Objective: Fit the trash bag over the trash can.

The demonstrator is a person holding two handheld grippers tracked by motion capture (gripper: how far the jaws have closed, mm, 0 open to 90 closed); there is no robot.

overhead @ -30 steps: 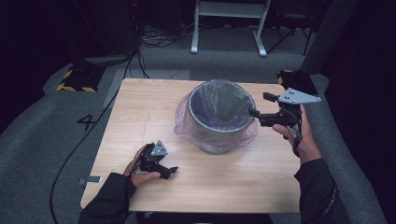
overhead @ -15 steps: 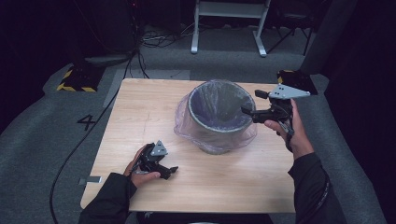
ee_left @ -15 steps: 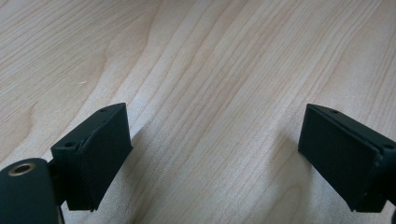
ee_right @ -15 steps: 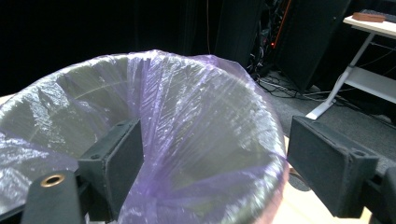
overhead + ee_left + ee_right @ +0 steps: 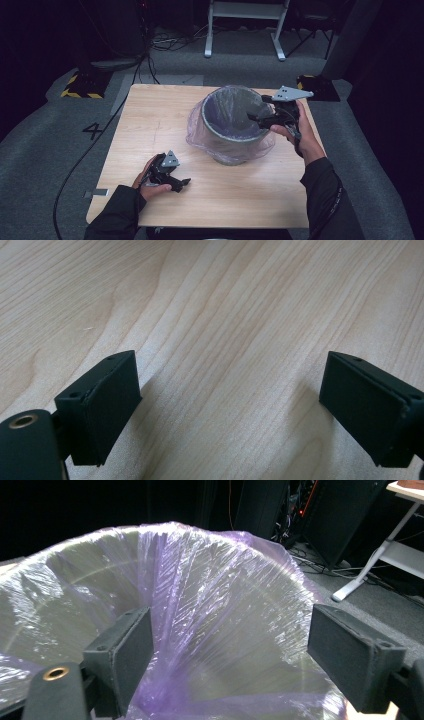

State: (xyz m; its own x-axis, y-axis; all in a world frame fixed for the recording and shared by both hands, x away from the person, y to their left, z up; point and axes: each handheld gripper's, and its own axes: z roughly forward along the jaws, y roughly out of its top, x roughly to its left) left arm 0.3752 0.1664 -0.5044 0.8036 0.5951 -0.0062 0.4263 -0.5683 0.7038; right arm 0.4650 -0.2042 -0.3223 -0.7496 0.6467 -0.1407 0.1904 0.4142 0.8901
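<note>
1. Right gripper [image 5: 227, 655]: jaws spread wide, nothing clamped between them.
2. Straight ahead, a grey bin [image 5: 90, 580] lined with a clear purple-tinted bag [image 5: 215, 595], wrinkled and stretched over the rim.
3. Jaws sit at the near rim; contact with the bag can't be confirmed.
4. Background right: grey floor [image 5: 395, 600], white stand leg [image 5: 372, 570], cables [image 5: 305, 555].

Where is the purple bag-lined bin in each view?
High view: bin stands centre-right on the table, right gripper at its rim.
Left gripper view: bare tabletop between the jaws.
Right gripper view: its liner spans the frame.
Shared landmark: the wooden tabletop.
</note>
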